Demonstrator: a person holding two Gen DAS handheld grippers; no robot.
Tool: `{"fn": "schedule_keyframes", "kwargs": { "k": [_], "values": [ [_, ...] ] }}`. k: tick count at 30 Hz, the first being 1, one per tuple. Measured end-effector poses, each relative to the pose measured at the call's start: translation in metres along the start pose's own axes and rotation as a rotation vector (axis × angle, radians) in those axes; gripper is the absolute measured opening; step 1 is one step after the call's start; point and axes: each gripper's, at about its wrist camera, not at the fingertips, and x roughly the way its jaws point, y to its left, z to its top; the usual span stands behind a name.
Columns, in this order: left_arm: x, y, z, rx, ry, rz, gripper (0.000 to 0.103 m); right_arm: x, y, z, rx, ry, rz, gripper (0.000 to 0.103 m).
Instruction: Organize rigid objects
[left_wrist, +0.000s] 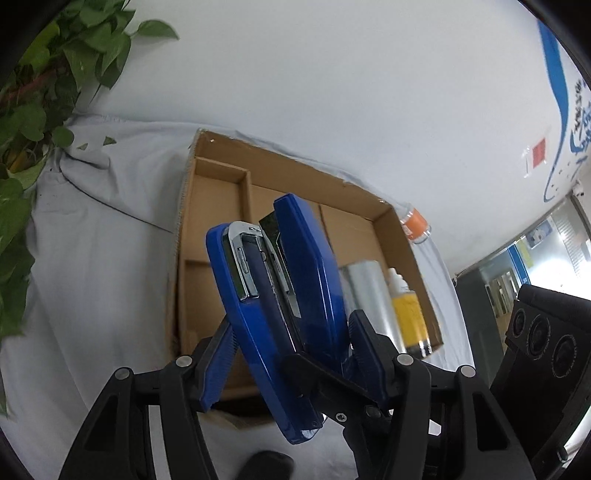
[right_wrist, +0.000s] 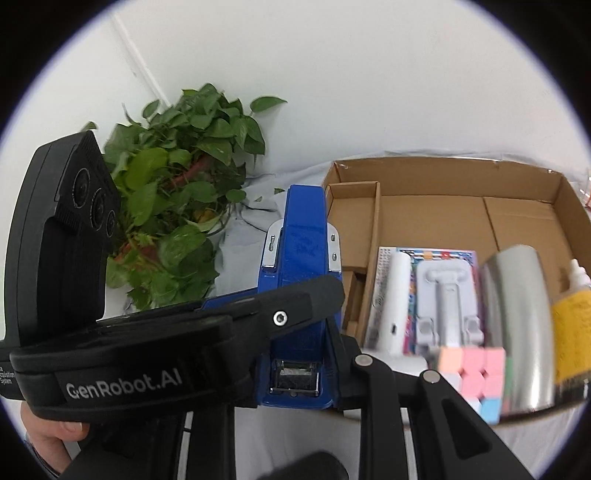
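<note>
Blue stapler (left_wrist: 280, 295) is held between both grippers, lifted, at the near left corner of the cardboard box (left_wrist: 221, 155) and not inside it. It is tilted, and its two arms are spread a little at the far end.

Left gripper (left_wrist: 291, 321) is gripping the stapler: its blue pads (left_wrist: 221, 362) sit against the stapler's two sides. Right gripper (right_wrist: 295, 354) is clamped fully closed on the same stapler. One of its black fingers crosses the stapler low down in the left wrist view. In the right wrist view the left gripper's body lies across in front and hides the right gripper's left finger. A person's hand (right_wrist: 48, 435) shows under the left gripper at the bottom left.

The box sits on a white cloth (left_wrist: 92, 258) and has a small divided section at its left end. In the box's right part:
- a silver can (right_wrist: 517, 325)
- a bottle with a yellow label (right_wrist: 570, 332)
- a pastel puzzle cube (right_wrist: 476, 376)
- a white stand (right_wrist: 447, 306)
- a white stick-shaped thing (right_wrist: 395, 302), too blurred to name

A green leafy plant (right_wrist: 177, 184) stands at the left, against the white wall.
</note>
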Motion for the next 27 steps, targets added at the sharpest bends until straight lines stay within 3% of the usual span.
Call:
{"fn": "schedule_keyframes", "kwargs": {
  "k": [4,9,14,18,20,22,24,27],
  "values": [
    [0.028,0.029,0.026,-0.036,0.059,-0.009,0.057,0.033,0.000,0.014,0.039,0.064,-0.021,0.023],
    [0.054,0.043,0.026,-0.019,0.115,-0.018,0.057,0.052,-0.007,0.009,0.102,0.109,-0.061,0.025],
    [0.058,0.042,0.026,0.010,0.116,-0.022,0.057,0.054,-0.005,0.006,0.131,0.104,-0.094,0.027],
    [0.052,0.034,0.016,0.051,0.112,0.025,0.058,0.047,-0.002,-0.001,0.118,0.104,-0.115,0.031],
    [0.034,0.028,0.008,0.082,0.062,0.082,0.058,0.035,-0.004,-0.004,0.114,0.087,-0.113,0.037],
    [0.010,0.025,-0.003,0.097,0.004,0.098,0.058,0.014,-0.002,-0.010,0.093,0.047,-0.116,0.052],
    [-0.020,0.022,-0.020,0.106,-0.068,0.129,0.074,-0.011,0.003,-0.018,0.036,-0.012,-0.134,0.064],
    [-0.056,0.018,-0.057,0.129,-0.142,0.196,0.079,-0.043,0.008,-0.042,-0.009,-0.057,-0.096,0.074]
  ]
}}
